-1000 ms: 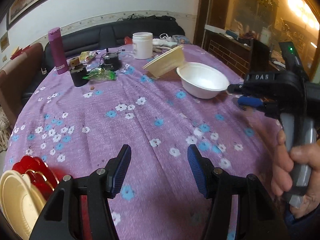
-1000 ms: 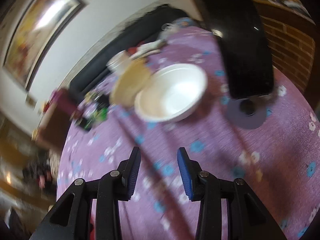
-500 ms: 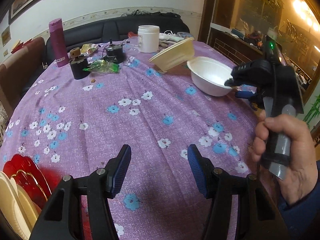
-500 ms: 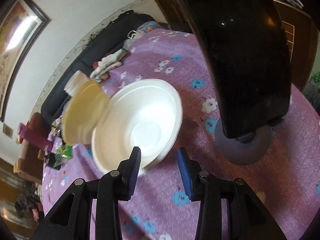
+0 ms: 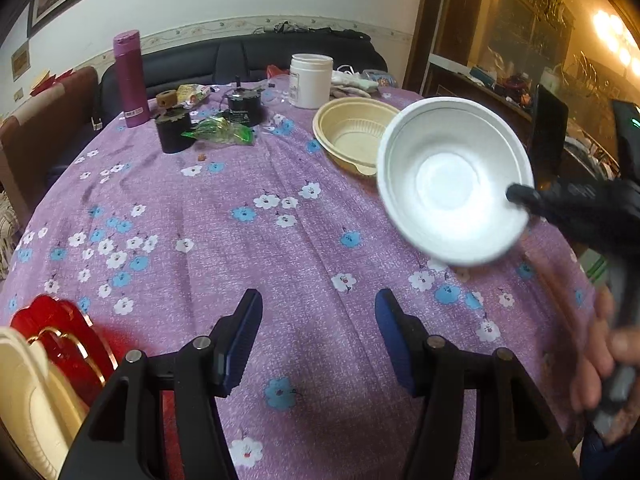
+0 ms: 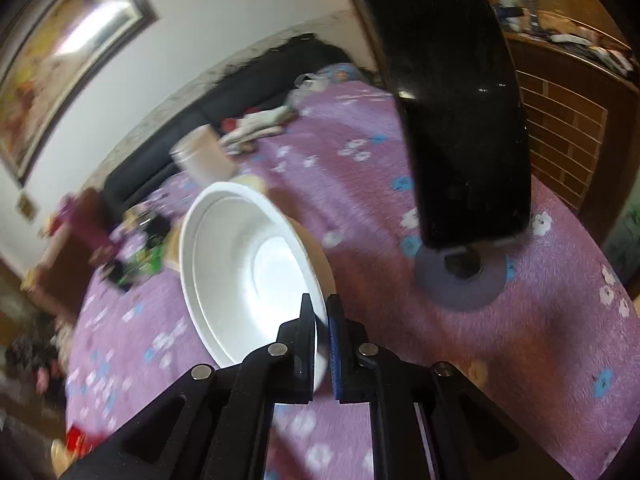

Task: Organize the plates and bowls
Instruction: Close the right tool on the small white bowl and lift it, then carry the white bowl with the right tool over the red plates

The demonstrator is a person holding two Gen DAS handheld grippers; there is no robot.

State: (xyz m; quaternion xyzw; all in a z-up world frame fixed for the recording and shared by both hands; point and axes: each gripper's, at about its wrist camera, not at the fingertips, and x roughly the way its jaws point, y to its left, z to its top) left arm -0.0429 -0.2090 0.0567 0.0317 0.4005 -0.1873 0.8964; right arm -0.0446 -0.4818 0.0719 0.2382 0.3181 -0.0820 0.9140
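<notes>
My right gripper (image 6: 321, 312) is shut on the rim of a white bowl (image 6: 248, 276) and holds it tilted above the purple flowered tablecloth (image 5: 248, 248). In the left wrist view the white bowl (image 5: 452, 176) hangs at the right, its rim pinched by the right gripper (image 5: 516, 196). A cream bowl (image 5: 352, 132) rests flat on the table behind it. My left gripper (image 5: 318, 336) is open and empty over the near part of the table. A red plate (image 5: 60, 332) and cream plates (image 5: 28, 404) stand on edge at the lower left.
At the far side stand a magenta flask (image 5: 130, 78), a white jar (image 5: 311, 80), two dark pots (image 5: 173, 130) and a green wrapper (image 5: 220, 132). A black phone on a round stand (image 6: 460, 120) rises at the table's right side. A dark sofa lies behind.
My right gripper has closed on the white bowl's rim and lifted it off the table, tilted. The cream bowl that leaned on it now lies flat. My left gripper stays open.
</notes>
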